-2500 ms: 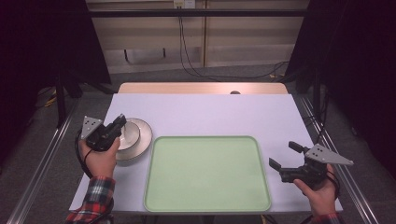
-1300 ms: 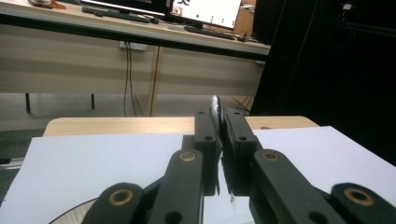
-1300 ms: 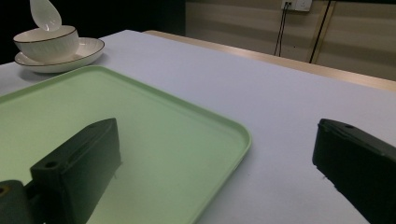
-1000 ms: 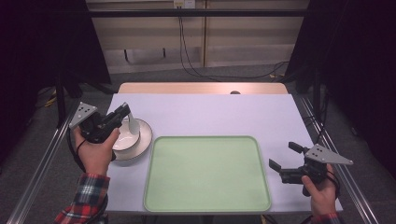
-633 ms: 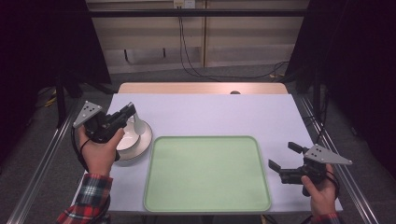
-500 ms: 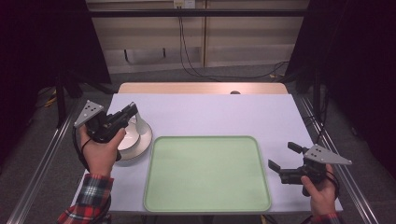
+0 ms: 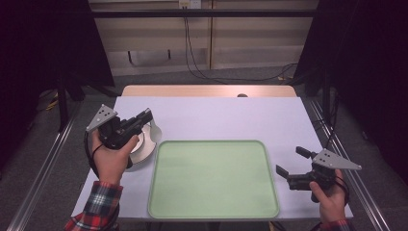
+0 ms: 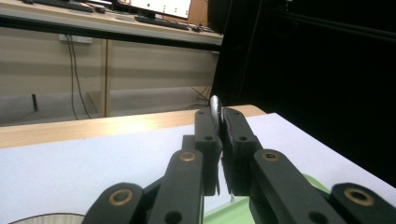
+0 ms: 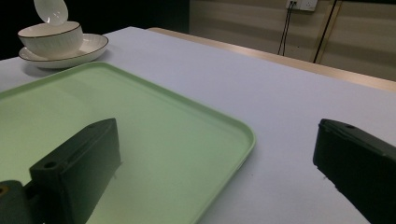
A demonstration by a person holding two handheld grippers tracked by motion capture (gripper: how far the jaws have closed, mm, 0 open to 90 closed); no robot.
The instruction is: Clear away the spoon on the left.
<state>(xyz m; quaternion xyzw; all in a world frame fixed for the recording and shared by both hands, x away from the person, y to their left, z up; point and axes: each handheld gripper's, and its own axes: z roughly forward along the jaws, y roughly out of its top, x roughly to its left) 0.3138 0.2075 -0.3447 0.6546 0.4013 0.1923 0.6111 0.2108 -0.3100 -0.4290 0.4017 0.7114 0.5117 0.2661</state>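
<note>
Our left hand-held gripper (image 7: pixel 144 118), left of centre in the high view, pinches a white ceramic spoon (image 9: pixel 51 11) above the gold-rimmed white bowl (image 9: pixel 50 38) on its white saucer (image 9: pixel 88 45). Our right hand-held gripper (image 7: pixel 290 162) waits agape at lower right beside the pale green plastic tray (image 7: pixel 211 178). We judge the thin, glossy handle could slip and fall on the bowl.

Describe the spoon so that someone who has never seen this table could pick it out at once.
Start at the big green tray in the middle of the white table, then look just past its far left corner to the saucer with a gold-rimmed cup on it. The spoon is the white one raised above that cup, pinched in the left gripper: the one piece off the table.
</note>
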